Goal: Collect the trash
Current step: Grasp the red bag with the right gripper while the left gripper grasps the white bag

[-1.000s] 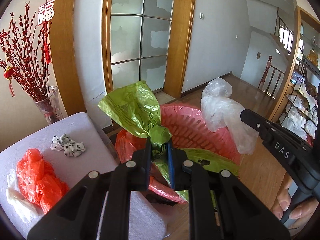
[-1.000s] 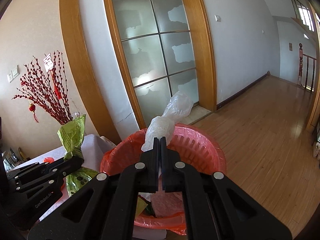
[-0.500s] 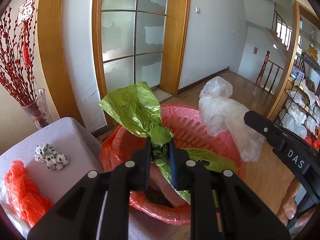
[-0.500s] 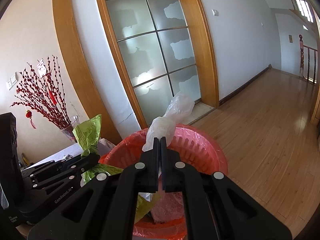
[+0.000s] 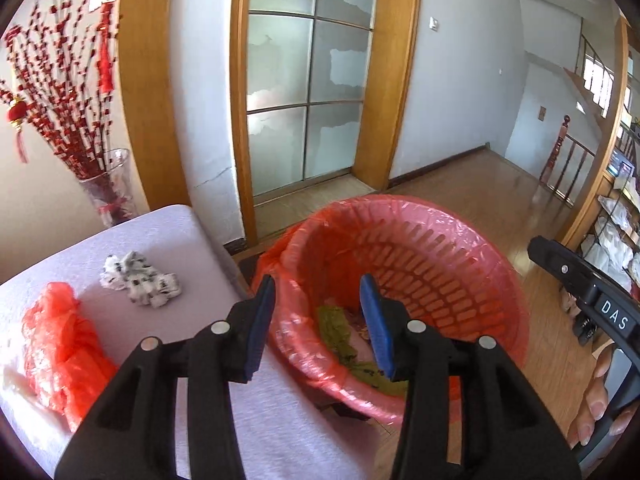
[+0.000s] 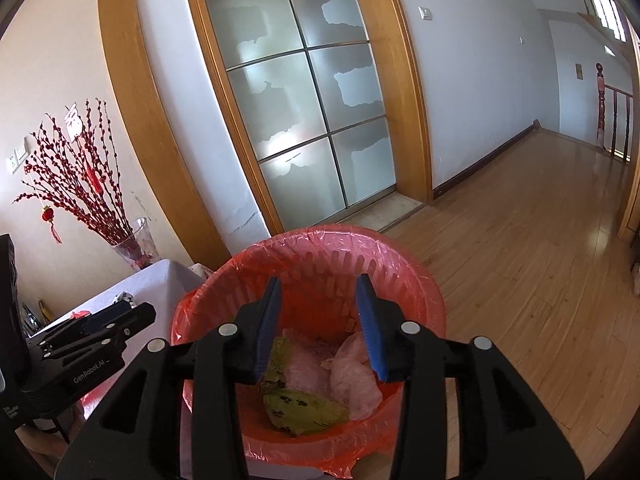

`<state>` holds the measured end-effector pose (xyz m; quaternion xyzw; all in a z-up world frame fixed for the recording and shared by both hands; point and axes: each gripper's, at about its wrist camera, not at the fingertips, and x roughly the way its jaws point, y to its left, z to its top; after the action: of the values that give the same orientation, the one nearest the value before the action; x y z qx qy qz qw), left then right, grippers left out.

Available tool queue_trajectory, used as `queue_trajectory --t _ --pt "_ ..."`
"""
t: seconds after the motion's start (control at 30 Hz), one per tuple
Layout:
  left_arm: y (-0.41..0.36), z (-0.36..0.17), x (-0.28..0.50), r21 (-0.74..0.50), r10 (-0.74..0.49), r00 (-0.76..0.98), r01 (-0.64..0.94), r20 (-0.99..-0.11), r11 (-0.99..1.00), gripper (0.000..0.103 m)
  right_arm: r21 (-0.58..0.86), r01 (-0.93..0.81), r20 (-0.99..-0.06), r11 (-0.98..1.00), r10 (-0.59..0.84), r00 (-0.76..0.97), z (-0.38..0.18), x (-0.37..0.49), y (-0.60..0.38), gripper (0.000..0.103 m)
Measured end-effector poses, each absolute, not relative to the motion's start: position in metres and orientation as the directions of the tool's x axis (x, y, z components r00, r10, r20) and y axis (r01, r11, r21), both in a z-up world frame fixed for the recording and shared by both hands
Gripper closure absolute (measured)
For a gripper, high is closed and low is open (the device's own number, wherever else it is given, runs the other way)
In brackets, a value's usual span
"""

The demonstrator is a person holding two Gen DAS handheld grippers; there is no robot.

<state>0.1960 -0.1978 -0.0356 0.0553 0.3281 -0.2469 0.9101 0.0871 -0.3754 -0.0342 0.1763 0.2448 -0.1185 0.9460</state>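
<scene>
The right gripper (image 6: 318, 292), marked "DAS", and the left gripper (image 5: 318, 294), marked "GenRobot.AI", have both just spread their jaws, with nothing between them, over the upward-facing red-lined basket (image 6: 400, 248). The green bag (image 6: 304, 410) and clear bag (image 6: 356, 376) lie inside; a red bag (image 5: 60, 344) and spotted wad (image 5: 140, 280) rest on the table (image 5: 288, 432) left of the basket, with bare wood floor (image 6: 520, 280) to its right.
</scene>
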Motion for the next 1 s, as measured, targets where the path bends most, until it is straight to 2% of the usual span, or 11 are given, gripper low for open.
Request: queue_trajectory --t 0.13,0.3,0.53,0.7,1.0 --pt "-0.171 -0.026 0.190 -0.057 -0.379 0.707 0.433 -0.598 0.899 0.059 0.253 0.268 -0.504 0.930 -0.109 0.856 -0.030 0.090 -0.357 0.063" --pt "-0.117 -0.011 0.175 -0.042 -0.312 0.774 0.347 -0.552 0.937 0.059 0.241 0.143 -0.507 0.960 -0.001 0.862 -0.027 0.101 -0.310 0.064" --pt "-0.005 0.002 0.158 0.022 -0.058 0.846 0.082 -0.530 0.996 0.059 0.239 -0.096 -0.524 0.966 0.211 0.825 -0.027 0.127 -0.214 0.064" --pt "0.062 0.006 0.145 0.042 0.082 0.843 -0.070 -0.531 0.997 0.059 0.213 -0.213 -0.551 0.954 0.297 0.780 -0.031 0.146 -0.146 0.064" --pt "0.119 0.004 0.126 -0.016 0.112 0.837 -0.142 -0.535 0.990 0.059 0.159 -0.234 -0.645 0.959 0.281 0.710 -0.048 0.181 -0.091 0.064"
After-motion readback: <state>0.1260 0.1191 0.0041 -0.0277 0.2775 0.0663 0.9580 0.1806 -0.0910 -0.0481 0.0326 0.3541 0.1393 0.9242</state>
